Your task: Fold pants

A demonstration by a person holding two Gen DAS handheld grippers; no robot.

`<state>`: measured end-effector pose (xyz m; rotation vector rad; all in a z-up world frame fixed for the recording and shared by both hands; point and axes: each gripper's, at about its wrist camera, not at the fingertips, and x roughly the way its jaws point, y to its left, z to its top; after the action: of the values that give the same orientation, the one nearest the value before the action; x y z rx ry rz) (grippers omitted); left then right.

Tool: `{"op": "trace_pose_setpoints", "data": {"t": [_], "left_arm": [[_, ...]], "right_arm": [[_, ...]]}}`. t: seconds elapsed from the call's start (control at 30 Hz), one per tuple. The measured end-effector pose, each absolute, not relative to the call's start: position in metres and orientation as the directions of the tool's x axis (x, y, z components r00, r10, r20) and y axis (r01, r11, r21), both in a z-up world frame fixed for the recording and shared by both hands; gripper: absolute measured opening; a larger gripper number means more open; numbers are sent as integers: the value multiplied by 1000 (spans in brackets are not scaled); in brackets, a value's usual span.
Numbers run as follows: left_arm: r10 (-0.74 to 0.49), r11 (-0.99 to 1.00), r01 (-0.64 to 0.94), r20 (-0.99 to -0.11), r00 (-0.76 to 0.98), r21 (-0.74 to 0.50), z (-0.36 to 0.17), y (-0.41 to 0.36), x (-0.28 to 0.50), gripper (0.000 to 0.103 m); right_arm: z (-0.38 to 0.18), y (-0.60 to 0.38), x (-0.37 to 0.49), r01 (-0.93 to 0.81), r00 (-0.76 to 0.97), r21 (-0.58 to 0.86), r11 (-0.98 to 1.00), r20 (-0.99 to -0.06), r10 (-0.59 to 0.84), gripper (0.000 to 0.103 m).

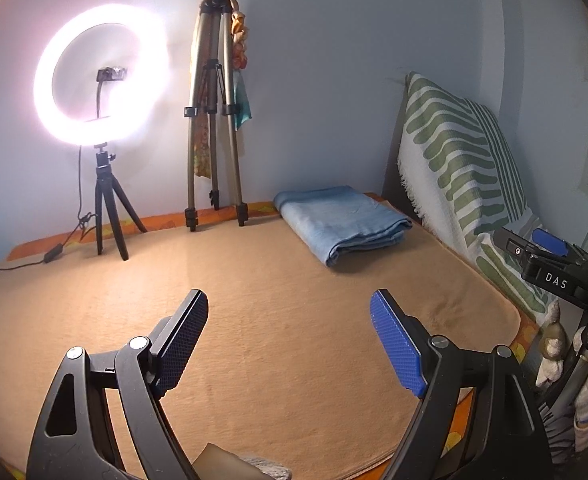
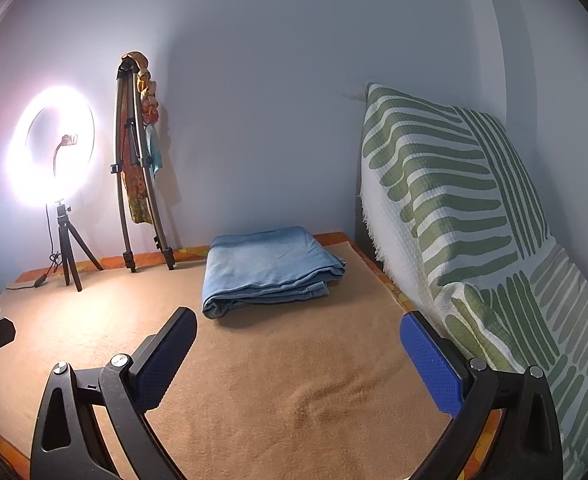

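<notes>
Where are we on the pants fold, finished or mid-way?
Looks done: the blue pants lie as a compact, layered bundle at the far side of the tan blanket, near the wall. In hand: nothing. The left hand-held gripper and the right hand-held gripper both stand open and empty, short of the bundle. Left: nothing visible.

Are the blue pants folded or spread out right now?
Folded. The blue pants lie as a compact stack of layers on the tan blanket, both grippers clear of them.
</notes>
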<state>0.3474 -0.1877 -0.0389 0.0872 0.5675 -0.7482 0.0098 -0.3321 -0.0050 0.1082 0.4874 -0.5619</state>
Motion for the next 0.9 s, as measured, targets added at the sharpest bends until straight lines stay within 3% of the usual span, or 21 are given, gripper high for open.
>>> {"op": "trace_pose_setpoints", "data": {"t": [0.9], "left_arm": [[-620,733,670,-521,587,-117,-42,-188,346,83]], "right_arm": [[-5,-333,6,532,743,-20,847,-469,-478,103]]}}
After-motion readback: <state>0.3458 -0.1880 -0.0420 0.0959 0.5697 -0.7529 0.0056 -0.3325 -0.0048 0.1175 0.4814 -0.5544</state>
